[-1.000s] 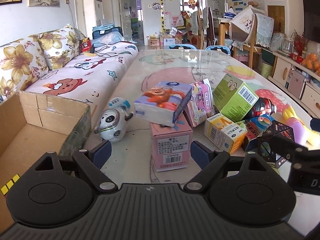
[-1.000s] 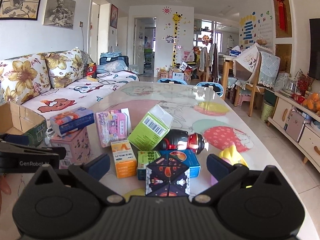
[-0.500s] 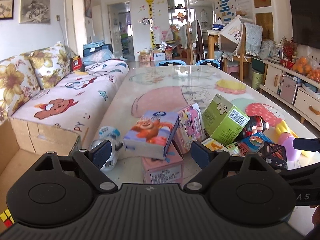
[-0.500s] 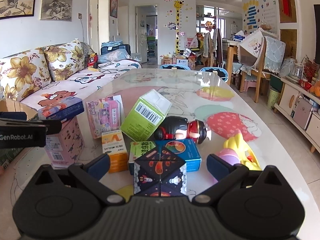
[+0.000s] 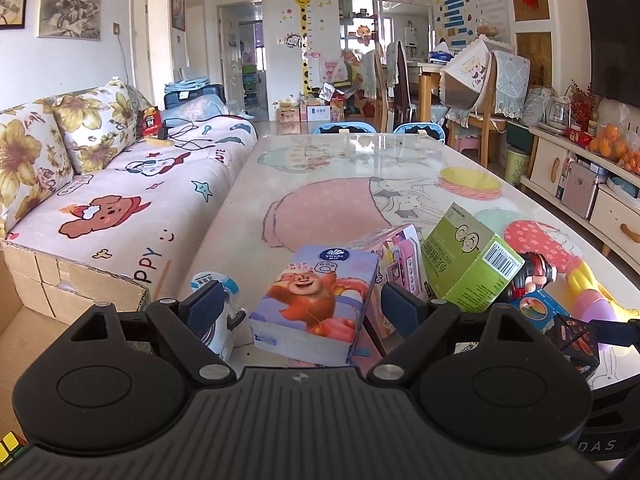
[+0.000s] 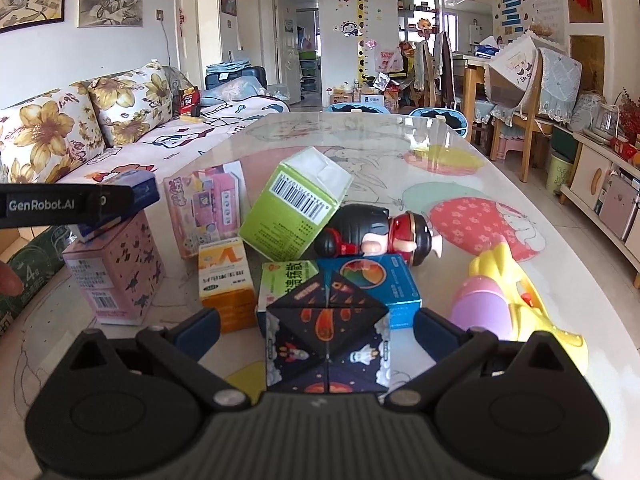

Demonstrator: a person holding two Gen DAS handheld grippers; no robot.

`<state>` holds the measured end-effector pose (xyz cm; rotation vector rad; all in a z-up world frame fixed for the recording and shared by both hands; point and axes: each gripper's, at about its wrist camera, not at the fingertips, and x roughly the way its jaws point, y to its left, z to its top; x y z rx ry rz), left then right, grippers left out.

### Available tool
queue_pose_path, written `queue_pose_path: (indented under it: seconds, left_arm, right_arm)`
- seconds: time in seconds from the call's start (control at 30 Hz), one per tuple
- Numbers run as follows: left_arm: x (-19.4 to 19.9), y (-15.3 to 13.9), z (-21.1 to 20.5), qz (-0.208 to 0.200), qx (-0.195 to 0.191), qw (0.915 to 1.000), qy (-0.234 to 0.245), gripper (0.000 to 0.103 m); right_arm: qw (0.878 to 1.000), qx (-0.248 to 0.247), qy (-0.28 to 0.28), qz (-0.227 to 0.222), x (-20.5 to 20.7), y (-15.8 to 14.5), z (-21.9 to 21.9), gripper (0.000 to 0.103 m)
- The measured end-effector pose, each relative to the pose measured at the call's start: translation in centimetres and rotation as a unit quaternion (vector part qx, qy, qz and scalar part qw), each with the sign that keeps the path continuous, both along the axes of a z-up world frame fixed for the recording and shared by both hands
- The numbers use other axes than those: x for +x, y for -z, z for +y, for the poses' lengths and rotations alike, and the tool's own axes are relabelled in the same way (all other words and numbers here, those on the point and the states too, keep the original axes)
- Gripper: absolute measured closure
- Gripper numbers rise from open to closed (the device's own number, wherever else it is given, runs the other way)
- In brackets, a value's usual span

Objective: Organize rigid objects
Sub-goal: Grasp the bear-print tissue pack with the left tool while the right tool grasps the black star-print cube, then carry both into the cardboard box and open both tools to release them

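Room: living room, glass-topped table beside a sofa.
Left gripper: spread wide, bear-print tissue box between its fingers, untouched.
Right gripper: spread wide, space-print cube between the fingers.
Clutter: green carton leaning on a doll.

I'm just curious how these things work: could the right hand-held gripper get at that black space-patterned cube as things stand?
Probably yes. The right hand-held gripper is open, with the space-patterned cube already sitting between its fingers. Nothing blocks either side, though a green box and a blue box crowd close behind it.
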<state>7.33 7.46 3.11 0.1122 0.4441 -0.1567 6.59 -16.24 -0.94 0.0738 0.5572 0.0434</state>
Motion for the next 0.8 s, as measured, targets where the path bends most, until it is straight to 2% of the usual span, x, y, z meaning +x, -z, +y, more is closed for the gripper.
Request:
queue_pose_path:
  seconds: [0.1,0.17,0.23,0.3,0.33,0.4,0.47,0.8]
  left_arm:
    - [0.0,0.0,0.2,0.010,-0.002,0.9999,-0.010,0.005]
    - [-0.1,0.0,0.5,0.016,-0.004,0.9997,-0.017,0.015]
    - [-0.2,-0.1,0.4,0.021,-0.006,0.9996,-0.020,0.031]
    - [-0.4,-0.2,0.5,0.022,-0.012,0.9994,-0.022,0.039]
    - [-0.5,-0.2,0.5,0.023,-0.013,0.9994,-0.023,0.039]
    - [-0.8,-0.3,0.4,0.021,-0.011,0.9994,-0.024,0.039]
    - [-1.1,-0.3,0.3,0.020,-0.010,0.9994,-0.026,0.039]
    - [-2.8,-1.2,0.6,-0.002,-0.024,0.9992,-0.031,0.040]
  right_arm:
    - [1.000,-0.004,0.001,0.008,0.2,0.2,0.1,0.001]
    - [1.000,-0.004,0.001,0.012,0.4,0.4,0.2,0.002]
    - [1.000,-0.002,0.002,0.017,0.5,0.5,0.2,0.006]
    - [1.000,-0.003,0.004,0.019,0.6,0.5,0.2,0.013]
    - [1.000,-0.004,0.004,0.021,0.6,0.6,0.3,0.017]
    - [1.000,-0.008,0.005,0.025,0.6,0.7,0.3,0.034]
    - [0.999,-0.014,0.010,0.027,0.6,0.8,0.2,0.046]
    - [1.000,-0.016,0.010,0.018,0.0,0.7,0.5,0.046]
